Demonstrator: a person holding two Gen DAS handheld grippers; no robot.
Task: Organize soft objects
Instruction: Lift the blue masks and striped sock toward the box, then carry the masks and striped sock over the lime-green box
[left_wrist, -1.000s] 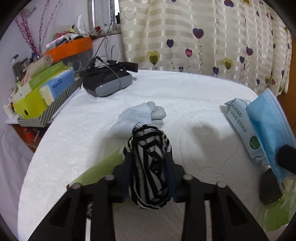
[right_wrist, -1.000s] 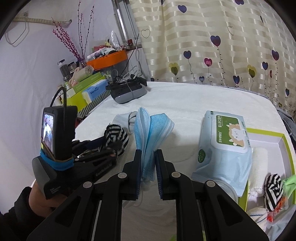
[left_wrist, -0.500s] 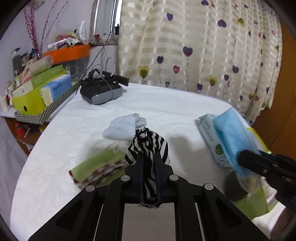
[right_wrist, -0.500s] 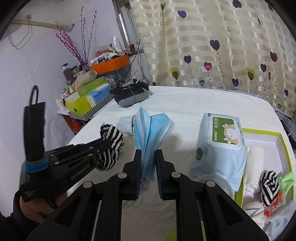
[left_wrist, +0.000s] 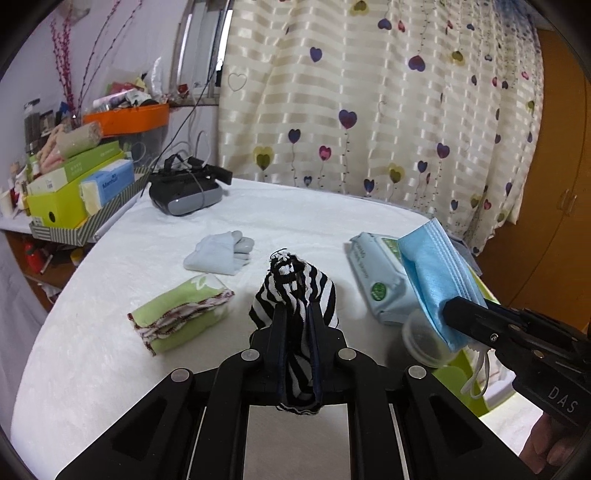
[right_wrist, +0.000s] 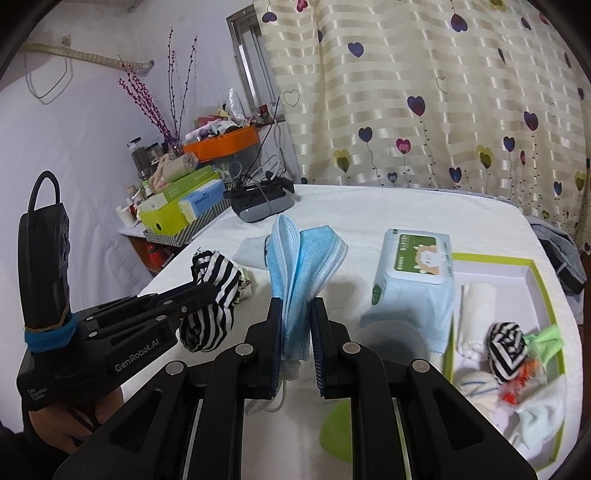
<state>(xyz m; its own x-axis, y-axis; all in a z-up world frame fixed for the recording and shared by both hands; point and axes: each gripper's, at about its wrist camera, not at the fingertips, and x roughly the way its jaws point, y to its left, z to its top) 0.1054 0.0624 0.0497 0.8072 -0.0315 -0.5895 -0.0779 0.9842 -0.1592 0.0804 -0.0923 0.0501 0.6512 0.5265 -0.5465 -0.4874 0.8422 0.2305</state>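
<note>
Left wrist view: my left gripper (left_wrist: 297, 321) pinches the striped sock (left_wrist: 295, 291) between its fingers, held above the table; my right gripper (right_wrist: 297, 321) clamps the blue masks (right_wrist: 299, 266).

Soft, even daylight filters through the cream heart-patterned curtain (left_wrist: 369, 110); shadows are faint, focus is sharp, and fisheye edges bend into black corners.

This is a lived-in room of a home. A heart-patterned curtain (left_wrist: 369, 122) hangs at the far side behind a table under a white cloth (left_wrist: 303, 214), and a crowded shelf (right_wrist: 173, 225) with boxes and dried twigs (right_wrist: 166, 99) stands at the left.
</note>
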